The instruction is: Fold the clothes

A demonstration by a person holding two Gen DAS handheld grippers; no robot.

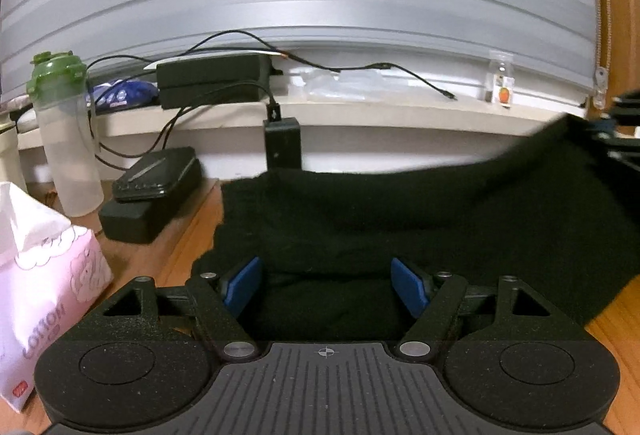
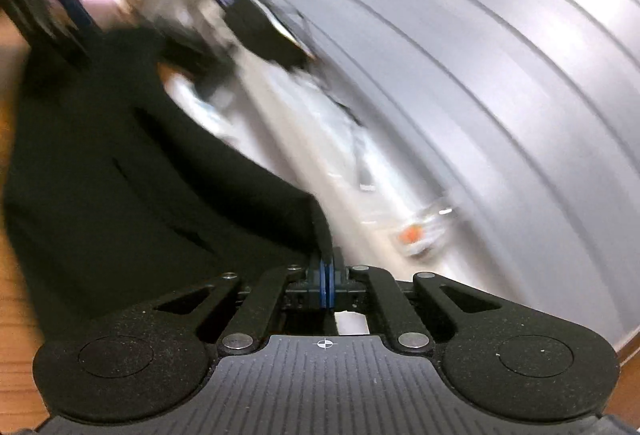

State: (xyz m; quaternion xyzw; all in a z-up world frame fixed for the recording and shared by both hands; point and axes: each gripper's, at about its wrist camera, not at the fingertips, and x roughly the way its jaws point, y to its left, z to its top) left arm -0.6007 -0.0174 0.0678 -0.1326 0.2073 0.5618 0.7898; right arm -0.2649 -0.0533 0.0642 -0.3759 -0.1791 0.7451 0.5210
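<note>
While over the worktop, left claw open above black garment, right claw clamped on its edge.

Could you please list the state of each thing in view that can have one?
Left gripper: jaws open, over the cloth.
Right gripper: jaws shut on the black garment's edge.
Black garment: partly lifted at the right.
Green-lidded bottle: upright, lid closed.
Tissue box: open, tissue protruding.
</note>
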